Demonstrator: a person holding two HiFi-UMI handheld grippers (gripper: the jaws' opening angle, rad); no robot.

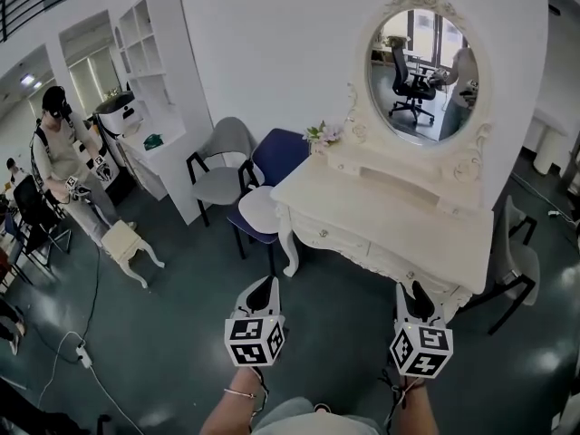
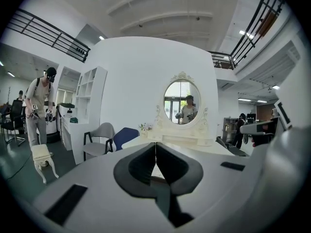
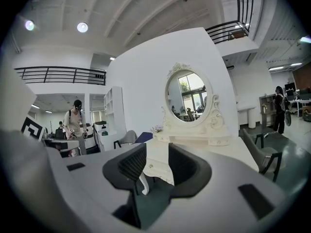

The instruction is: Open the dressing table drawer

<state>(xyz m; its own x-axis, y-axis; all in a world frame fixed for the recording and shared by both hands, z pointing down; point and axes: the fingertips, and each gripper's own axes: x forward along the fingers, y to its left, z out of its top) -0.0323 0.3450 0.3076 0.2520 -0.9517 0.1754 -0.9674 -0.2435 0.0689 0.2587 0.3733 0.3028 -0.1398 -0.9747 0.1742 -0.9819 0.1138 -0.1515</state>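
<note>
The cream dressing table (image 1: 381,211) with its oval mirror (image 1: 421,62) stands against the white wall just ahead of me. Its drawer fronts (image 1: 340,240) with small knobs are closed. My left gripper (image 1: 264,285) hangs over the floor short of the table's left leg, its jaws shut with nothing in them (image 2: 155,147). My right gripper (image 1: 418,290) is short of the table's front right part. In the right gripper view it (image 3: 157,154) is open and empty, and the drawer front (image 3: 155,166) shows through the gap, still apart from it.
A grey chair (image 1: 222,175) and a blue chair (image 1: 272,166) stand left of the table, a dark chair (image 1: 517,270) at its right. A small white stool (image 1: 127,243), a white shelf unit (image 1: 159,89) and a person (image 1: 63,161) are further left. A cable (image 1: 82,352) lies on the floor.
</note>
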